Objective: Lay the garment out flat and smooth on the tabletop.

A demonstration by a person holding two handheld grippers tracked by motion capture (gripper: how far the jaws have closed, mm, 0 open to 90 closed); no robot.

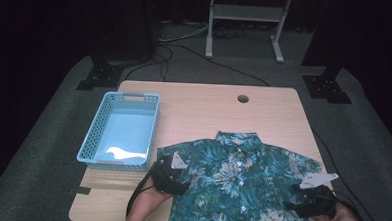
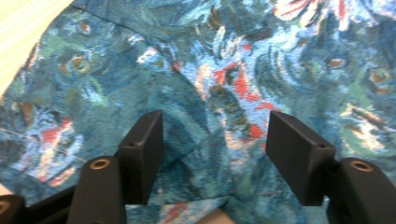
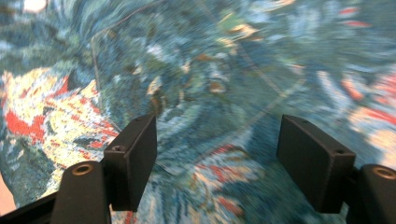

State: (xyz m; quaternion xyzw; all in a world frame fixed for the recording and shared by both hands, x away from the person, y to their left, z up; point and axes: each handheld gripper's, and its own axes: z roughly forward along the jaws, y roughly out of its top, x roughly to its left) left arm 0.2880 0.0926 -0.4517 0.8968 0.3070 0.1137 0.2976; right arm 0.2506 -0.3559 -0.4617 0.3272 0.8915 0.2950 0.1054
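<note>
A teal floral short-sleeved shirt (image 1: pixel 238 185) lies spread flat, buttoned, at the front of the wooden table (image 1: pixel 209 108). My left gripper (image 1: pixel 176 185) rests over the shirt's left side below the sleeve; in the left gripper view its jaws stand apart above the cloth (image 2: pixel 224 93), a low fold of fabric lying between them, the pads clear of it. My right gripper (image 1: pixel 300 202) sits at the shirt's right edge, near the other sleeve. Its jaws are spread wide over the fabric (image 3: pixel 219 84), with nothing pinched.
A light-blue plastic basket (image 1: pixel 120 129) stands on the table's left half, a white scrap on its floor. A round cable hole (image 1: pixel 243 98) sits near the far edge. Beyond the table are dark stands, cables and a white frame (image 1: pixel 245 22).
</note>
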